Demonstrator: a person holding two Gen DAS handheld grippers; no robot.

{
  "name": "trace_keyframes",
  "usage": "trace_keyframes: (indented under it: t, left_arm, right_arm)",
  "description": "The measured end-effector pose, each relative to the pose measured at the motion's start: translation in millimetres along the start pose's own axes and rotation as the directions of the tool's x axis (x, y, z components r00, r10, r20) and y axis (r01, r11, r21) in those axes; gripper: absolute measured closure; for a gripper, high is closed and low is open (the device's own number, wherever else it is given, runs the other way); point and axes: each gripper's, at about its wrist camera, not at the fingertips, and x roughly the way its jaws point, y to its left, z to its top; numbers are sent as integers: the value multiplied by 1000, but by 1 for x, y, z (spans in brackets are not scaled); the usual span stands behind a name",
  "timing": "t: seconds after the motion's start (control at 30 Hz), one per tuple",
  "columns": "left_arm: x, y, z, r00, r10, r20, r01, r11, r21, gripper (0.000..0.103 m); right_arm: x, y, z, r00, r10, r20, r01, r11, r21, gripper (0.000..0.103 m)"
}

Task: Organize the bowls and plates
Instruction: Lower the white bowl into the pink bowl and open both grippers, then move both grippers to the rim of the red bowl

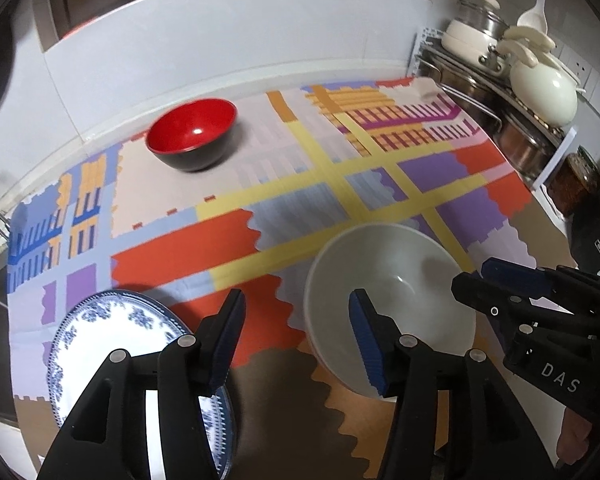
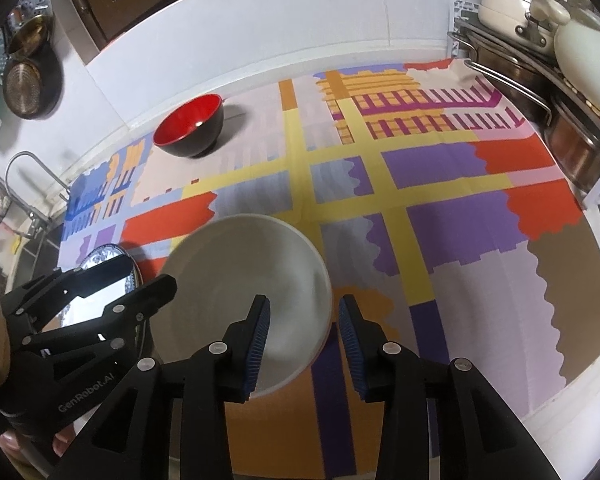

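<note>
Three pieces of crockery sit spread out on the counter (image 2: 500, 280), which is covered by a bright patchwork-printed cloth, and nothing is stacked yet, so the sorting looks barely begun. The glossy round bowl, red inside and black outside (image 1: 192, 134), stands alone toward the far edge by the white wall, well apart from the others. The plain white ceramic bowl (image 2: 244, 296) sits upright near the front edge, and the flat blue-and-white patterned plate (image 1: 112, 344) lies just beside it toward the front left corner, close enough that the two could be gathered, though I cannot tell whether they touch.

Both tools hang over that front pair, angled steeply down. The left gripper (image 1: 296, 340) is partly open with nothing clasped: one ribbed blue pad hovers above the plate's right rim, the other over the white bowl's left side, and bare cloth shows between them. The right gripper (image 2: 302, 340) is open by a narrower gap, and the white bowl's near right rim lies between its jaws; the pads stand clear of the rim on both sides, so it has no hold on the bowl. That straddle suits pinching the wall of the bowl, which I judge to be the likely piece in hand.
</note>
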Motion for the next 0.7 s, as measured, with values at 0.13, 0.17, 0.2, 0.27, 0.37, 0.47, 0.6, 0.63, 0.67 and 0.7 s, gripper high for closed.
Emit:
trace_keyframes:
  t: [0.13, 0.17, 0.2, 0.27, 0.37, 0.47, 0.6, 0.63, 0.67, 0.7]
  left_arm:
    - [-7, 11, 4, 1000, 3, 23, -2, 1000, -13, 49]
    - [-8, 13, 4, 1000, 3, 27, -3, 1000, -17, 49]
    - [-10, 18, 5, 999, 3, 34, -2, 1000, -21, 49]
    - [-14, 25, 7, 999, 8, 46, -7, 1000, -29, 48]
    - [-21, 37, 12, 997, 20, 70, -17, 999, -38, 46]
    - [-27, 49, 17, 995, 27, 92, -22, 998, -52, 45]
    - [-35, 65, 25, 992, 39, 121, -31, 997, -64, 44]
    - [-37, 69, 27, 991, 40, 128, -32, 997, -65, 44]
    - [-39, 72, 29, 990, 41, 133, -32, 997, -66, 44]
    - [-41, 76, 32, 989, 43, 139, -34, 997, -66, 44]
  right_arm:
    - [-3, 9, 5, 1000, 5, 22, -5, 1000, -14, 66]
    - [-3, 11, 7, 1000, 7, 27, -7, 1000, -16, 66]
    - [-4, 14, 9, 999, 9, 35, -8, 1000, -21, 66]
    - [-6, 20, 12, 999, 10, 49, -9, 1000, -27, 66]
    - [-8, 30, 19, 998, 11, 68, -8, 999, -36, 66]
    - [-10, 40, 28, 996, 18, 90, -14, 999, -49, 66]
    - [-12, 55, 38, 993, 25, 117, -18, 998, -63, 66]
    - [-12, 59, 41, 992, 30, 123, -22, 997, -68, 66]
    - [-12, 63, 43, 991, 33, 128, -24, 997, -71, 66]
    - [-12, 67, 45, 990, 37, 134, -27, 997, -74, 66]
